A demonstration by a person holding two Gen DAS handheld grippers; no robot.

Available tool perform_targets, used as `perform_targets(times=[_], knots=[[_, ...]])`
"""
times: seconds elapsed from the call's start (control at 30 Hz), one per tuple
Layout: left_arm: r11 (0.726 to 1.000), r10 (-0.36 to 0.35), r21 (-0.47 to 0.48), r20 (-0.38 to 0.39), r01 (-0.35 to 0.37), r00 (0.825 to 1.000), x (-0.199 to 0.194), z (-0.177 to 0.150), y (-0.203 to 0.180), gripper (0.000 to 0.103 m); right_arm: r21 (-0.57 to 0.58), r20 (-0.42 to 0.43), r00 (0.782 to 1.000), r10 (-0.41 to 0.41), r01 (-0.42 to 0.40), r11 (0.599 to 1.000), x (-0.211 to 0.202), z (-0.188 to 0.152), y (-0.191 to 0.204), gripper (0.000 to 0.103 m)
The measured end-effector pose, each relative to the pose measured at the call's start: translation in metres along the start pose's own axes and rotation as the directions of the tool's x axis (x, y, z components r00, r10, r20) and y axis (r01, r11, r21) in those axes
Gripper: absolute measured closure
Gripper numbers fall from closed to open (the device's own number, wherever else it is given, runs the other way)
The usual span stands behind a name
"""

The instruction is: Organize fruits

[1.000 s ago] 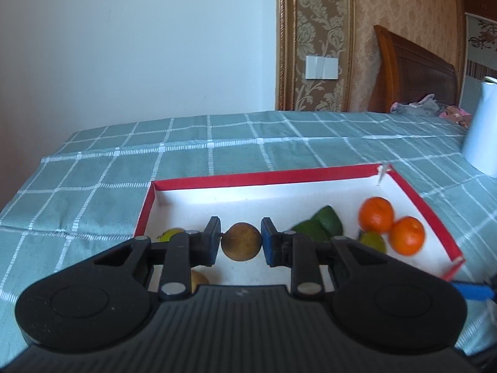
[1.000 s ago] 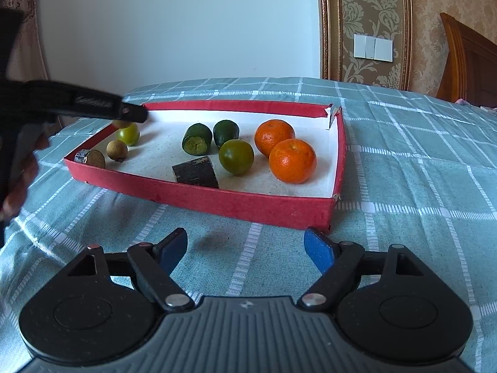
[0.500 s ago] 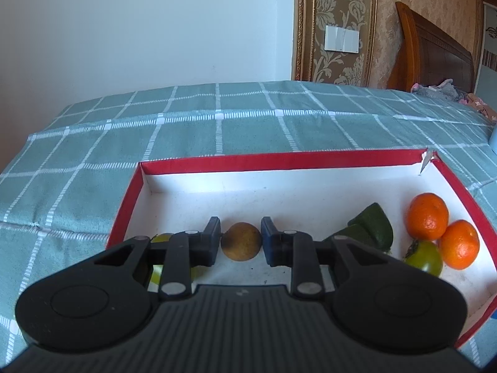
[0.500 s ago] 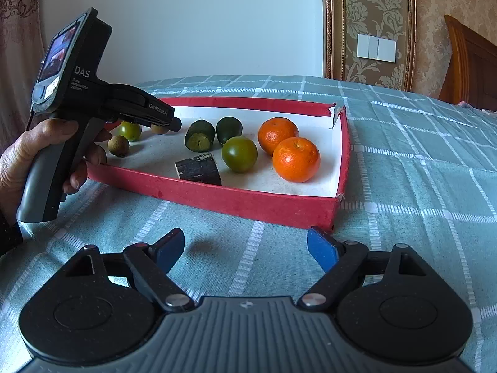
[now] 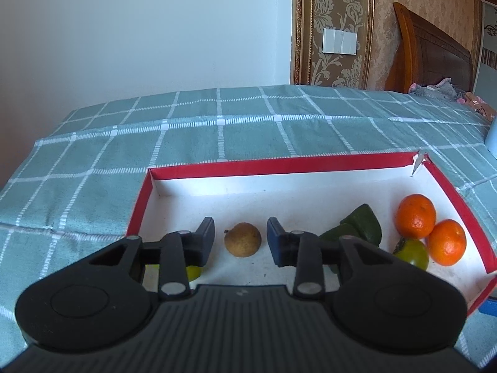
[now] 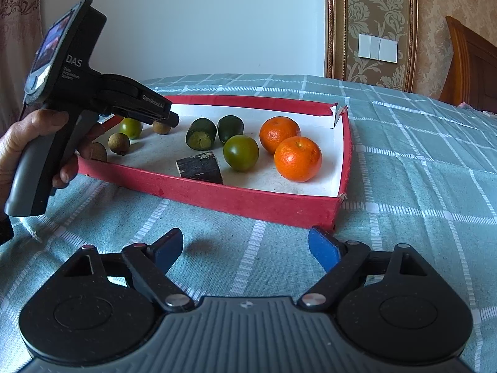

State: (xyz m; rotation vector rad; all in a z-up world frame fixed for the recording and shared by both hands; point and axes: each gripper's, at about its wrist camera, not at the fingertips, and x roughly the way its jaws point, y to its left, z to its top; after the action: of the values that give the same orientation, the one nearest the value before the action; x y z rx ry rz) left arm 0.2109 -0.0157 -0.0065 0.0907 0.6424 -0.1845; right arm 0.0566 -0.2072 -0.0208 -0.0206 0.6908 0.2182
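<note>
Between left gripper [image 5: 240, 237] fingers, jaws opening: small brown fruit [image 5: 243, 239] on floor of red-walled tray [image 5: 279, 164], pads clear of it on both sides. Right of right finger: green fruits, two oranges [image 5: 415, 216]. Under left finger, yellow-green fruit, probably. Right gripper [image 6: 245, 245] spread wide, empty, above checked cloth [image 6: 419, 161] just before tray.

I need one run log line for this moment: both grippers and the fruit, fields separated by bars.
left gripper: jaws opening, brown fruit between them, on red tray floor | right gripper: open, empty, over cloth before tray
</note>
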Motion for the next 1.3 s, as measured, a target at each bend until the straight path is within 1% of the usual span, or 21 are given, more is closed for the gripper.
perform_targets(times=[0.1,0.17,0.2,0.3,0.37,0.43,0.57,0.63,0.73,0.8,0.87,1.03,1.2,1.3], knots=[[1.000,-0.005,0.001,0.021,0.005,1.000,-0.017,-0.003,0.001,0.063,-0.001,-0.001,1.000,0.000,0.000,1.000,0.000,0.000,0.001,0.014],[1.000,-0.003,0.005,0.046,0.003,0.999,-0.033,-0.008,0.000,0.057,-0.003,-0.001,1.000,-0.001,0.001,1.000,0.000,0.000,0.001,0.014],[1.000,-0.005,0.006,0.057,0.005,0.998,-0.041,-0.011,0.000,0.056,-0.005,-0.002,1.000,-0.002,0.002,1.000,0.000,-0.001,0.001,0.014],[1.000,0.003,-0.013,0.084,-0.002,0.996,-0.066,-0.022,-0.001,0.049,-0.009,-0.004,1.000,-0.005,0.005,1.000,0.001,-0.001,0.002,0.014],[0.999,0.010,-0.040,0.103,-0.005,0.995,-0.083,-0.032,0.000,0.039,-0.013,-0.005,1.000,-0.007,0.007,1.000,0.001,-0.001,0.003,0.014],[0.998,0.028,-0.061,0.121,-0.021,0.992,-0.098,-0.042,-0.001,0.037,-0.014,-0.006,1.000,-0.007,0.007,1.000,0.001,0.000,0.003,0.013],[0.996,0.060,-0.078,0.122,-0.051,0.991,-0.122,-0.058,-0.002,0.035,-0.014,-0.006,1.000,-0.007,0.007,1.000,0.001,0.000,0.003,0.013],[0.994,0.057,-0.095,0.136,-0.045,0.989,-0.133,-0.066,-0.003,0.034,-0.014,-0.006,1.000,-0.007,0.007,1.000,0.001,0.000,0.003,0.013],[0.991,0.072,-0.120,0.148,-0.054,0.986,-0.147,-0.076,-0.005,0.028,-0.013,-0.005,1.000,-0.007,0.007,1.000,0.001,0.000,0.003,0.013],[0.990,0.082,-0.126,0.155,-0.062,0.985,-0.155,-0.083,-0.008,0.027,-0.014,-0.006,1.000,-0.008,0.008,1.000,0.001,0.000,0.003,0.013],[0.990,0.085,-0.126,0.152,-0.066,0.985,-0.158,-0.089,-0.011,0.027,-0.010,-0.005,1.000,-0.012,0.011,1.000,0.001,-0.001,0.003,0.013],[0.988,0.058,-0.150,0.126,-0.039,0.990,-0.161,-0.103,-0.012,0.025,0.025,0.002,1.000,-0.030,0.030,0.999,-0.004,-0.003,0.005,0.013],[0.985,0.066,-0.163,0.113,-0.047,0.991,-0.162,-0.112,-0.012,0.024,0.087,0.019,0.999,-0.029,0.028,0.996,-0.013,-0.007,0.008,0.013],[0.983,0.083,-0.175,0.115,-0.062,0.990,-0.167,-0.115,-0.013,0.019,0.107,0.036,0.998,-0.051,0.047,0.993,-0.019,-0.005,0.014,0.013]])
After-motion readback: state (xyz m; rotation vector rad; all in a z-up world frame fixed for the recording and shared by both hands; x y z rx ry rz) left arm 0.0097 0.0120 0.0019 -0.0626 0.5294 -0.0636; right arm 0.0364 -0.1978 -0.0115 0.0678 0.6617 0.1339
